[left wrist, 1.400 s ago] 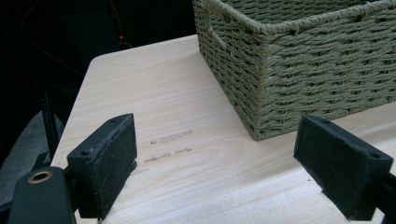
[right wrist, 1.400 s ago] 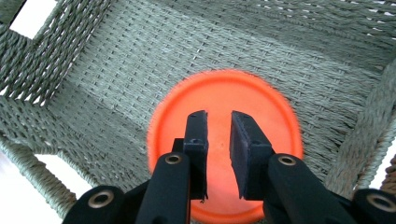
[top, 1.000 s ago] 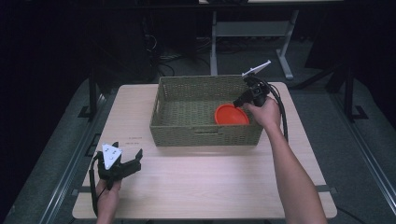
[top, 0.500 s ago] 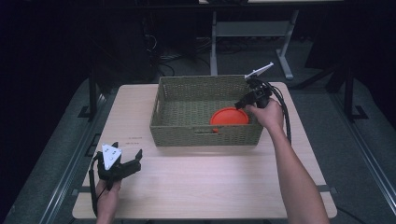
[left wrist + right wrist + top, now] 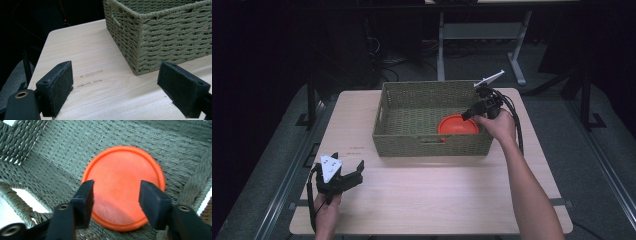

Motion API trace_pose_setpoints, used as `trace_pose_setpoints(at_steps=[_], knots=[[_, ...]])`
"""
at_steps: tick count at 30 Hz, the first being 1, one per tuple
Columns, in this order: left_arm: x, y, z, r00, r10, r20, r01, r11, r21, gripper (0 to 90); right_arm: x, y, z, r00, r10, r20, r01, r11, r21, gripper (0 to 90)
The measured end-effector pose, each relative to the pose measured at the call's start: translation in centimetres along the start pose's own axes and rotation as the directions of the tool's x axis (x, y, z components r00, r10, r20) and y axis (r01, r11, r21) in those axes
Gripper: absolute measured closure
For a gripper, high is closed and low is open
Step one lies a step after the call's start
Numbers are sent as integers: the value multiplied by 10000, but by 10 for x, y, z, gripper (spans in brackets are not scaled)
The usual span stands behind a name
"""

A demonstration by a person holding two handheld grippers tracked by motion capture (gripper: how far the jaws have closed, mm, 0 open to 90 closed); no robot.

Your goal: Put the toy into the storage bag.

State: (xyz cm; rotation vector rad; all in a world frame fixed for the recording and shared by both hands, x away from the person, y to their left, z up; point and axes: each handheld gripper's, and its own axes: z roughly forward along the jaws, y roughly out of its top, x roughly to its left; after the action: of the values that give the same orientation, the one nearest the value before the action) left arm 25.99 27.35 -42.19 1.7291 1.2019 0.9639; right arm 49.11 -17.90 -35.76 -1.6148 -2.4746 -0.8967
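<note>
An orange round plate lies flat on the floor of a woven green basket, toward its right front corner. My right gripper hangs just above the plate's right edge. In the right gripper view its jaws have just been opening, and the right gripper stands open over the plate with the pads off it. My left gripper rests at the table's front left, open with nothing in it. In the left gripper view the left gripper looks toward the basket's near corner.
The basket stands at the back middle of a light wooden table. Dark floor, a metal stand and cables lie beyond the far edge. A cable trails from the right gripper over the basket's right side.
The right gripper let go of the orange plate, which sank from a tilted, raised pose to lie flat in the basket. The left gripper has not moved.
</note>
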Motion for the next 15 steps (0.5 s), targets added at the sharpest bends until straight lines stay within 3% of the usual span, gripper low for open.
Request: trace_pose_setpoints(at_steps=[15], knots=[[1,0,0,10000,-20,-1,20,10000,70,128,5,0,-4,9999,-83,-144,81,9999,-99,328]])
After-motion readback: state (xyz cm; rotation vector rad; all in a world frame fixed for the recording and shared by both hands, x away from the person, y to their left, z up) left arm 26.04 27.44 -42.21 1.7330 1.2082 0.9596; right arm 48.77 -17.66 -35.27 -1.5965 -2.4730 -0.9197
